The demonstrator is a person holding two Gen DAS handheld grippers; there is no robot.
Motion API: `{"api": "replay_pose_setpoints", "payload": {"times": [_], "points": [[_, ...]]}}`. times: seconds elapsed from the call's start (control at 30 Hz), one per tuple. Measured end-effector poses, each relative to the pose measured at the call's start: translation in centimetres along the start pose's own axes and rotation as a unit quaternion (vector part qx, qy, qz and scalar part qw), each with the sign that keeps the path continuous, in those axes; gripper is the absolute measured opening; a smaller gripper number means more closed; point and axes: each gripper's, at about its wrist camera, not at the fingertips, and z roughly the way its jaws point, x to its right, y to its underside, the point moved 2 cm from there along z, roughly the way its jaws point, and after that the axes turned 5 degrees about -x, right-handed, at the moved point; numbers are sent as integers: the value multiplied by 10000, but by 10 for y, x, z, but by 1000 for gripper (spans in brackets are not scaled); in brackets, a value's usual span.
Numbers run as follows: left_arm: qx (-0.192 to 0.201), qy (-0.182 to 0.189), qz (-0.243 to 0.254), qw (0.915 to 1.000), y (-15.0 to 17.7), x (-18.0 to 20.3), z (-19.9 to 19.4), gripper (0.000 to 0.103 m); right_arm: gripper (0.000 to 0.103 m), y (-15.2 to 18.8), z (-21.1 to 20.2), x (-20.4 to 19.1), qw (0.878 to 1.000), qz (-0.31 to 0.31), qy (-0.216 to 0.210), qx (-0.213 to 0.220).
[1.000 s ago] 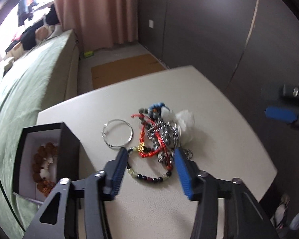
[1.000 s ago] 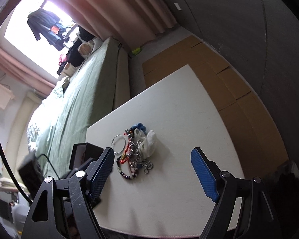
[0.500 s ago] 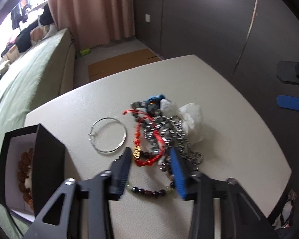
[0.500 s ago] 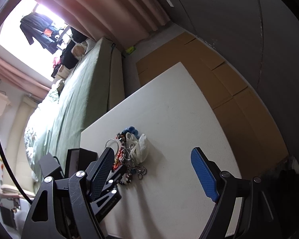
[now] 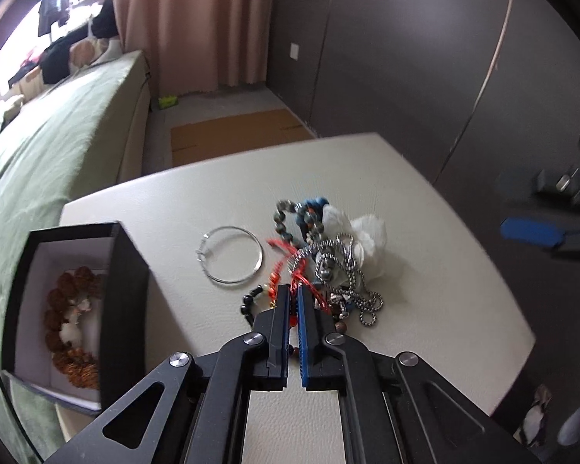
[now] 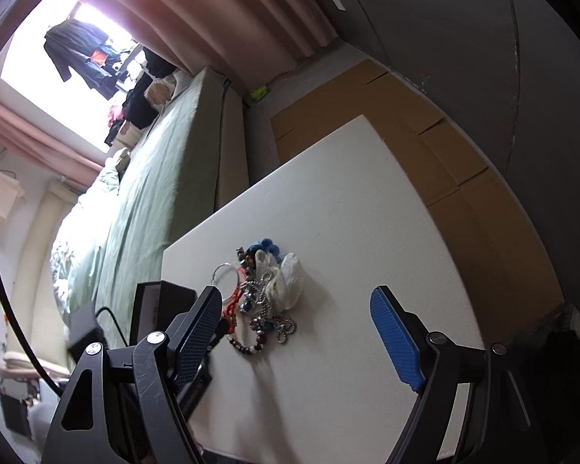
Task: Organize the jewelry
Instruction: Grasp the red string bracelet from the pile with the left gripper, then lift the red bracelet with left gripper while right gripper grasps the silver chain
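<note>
The left gripper (image 5: 294, 290) has its jaws pinched almost together on the red cord bracelet (image 5: 290, 266) at the near edge of the jewelry pile (image 5: 321, 259), which lies mid-table (image 5: 425, 309). The risk is the tangle — the cord runs in among the steel ball chain (image 5: 348, 270) and the dark bead bracelet (image 5: 251, 301), so a lift could drag neighbours along, spill them over the table edge, or let the thin cord slip from the pads. How much cord the pads truly catch is hard to tell from here. The silver hoop (image 5: 232, 255) lies apart to the left and looks safe. The right gripper (image 6: 297, 332) hangs wide open, holding nothing, above the table. The black box (image 5: 123, 309) sits at the left corner — in its white lining, a brown bead bracelet (image 5: 69, 328).
</note>
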Motion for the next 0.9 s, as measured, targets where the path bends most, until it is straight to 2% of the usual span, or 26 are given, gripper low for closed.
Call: {"api": "replay_pose_setpoints", "payload": {"times": [0.13, 0.23, 0.3, 0.37, 0.47, 0.7, 0.8, 0.9], "points": [[263, 148, -199, 9993, -3, -10, -23, 3, 79, 4, 9, -9, 9998, -79, -141, -117], [393, 238, -337, 9984, -6, -18, -34, 3, 67, 8, 21, -17, 9991, -180, -270, -266], [458, 311, -419, 9976, -8, -23, -40, 3, 49, 11, 30, -22, 9985, -247, -286, -385], [505, 360, -477, 9969, -8, -27, -45, 3, 41, 14, 43, -27, 9980, -327, -164, -518], [593, 453, -583, 9955, -10, -34, -54, 3, 35, 20, 65, -32, 9952, -531, 90, -815], [680, 496, -733, 9938, -10, -48, -63, 3, 34, 25, 93, -44, 9864, -1031, 804, -998], [668, 512, -857, 9928, -8, -56, -66, 3, 31, 29, 103, -50, 9765, -1391, 1282, -1028], [691, 532, -935, 9918, -6, -62, -69, 3, 30, 34, 110, -56, 9686, -1658, 1522, -1055]]}}
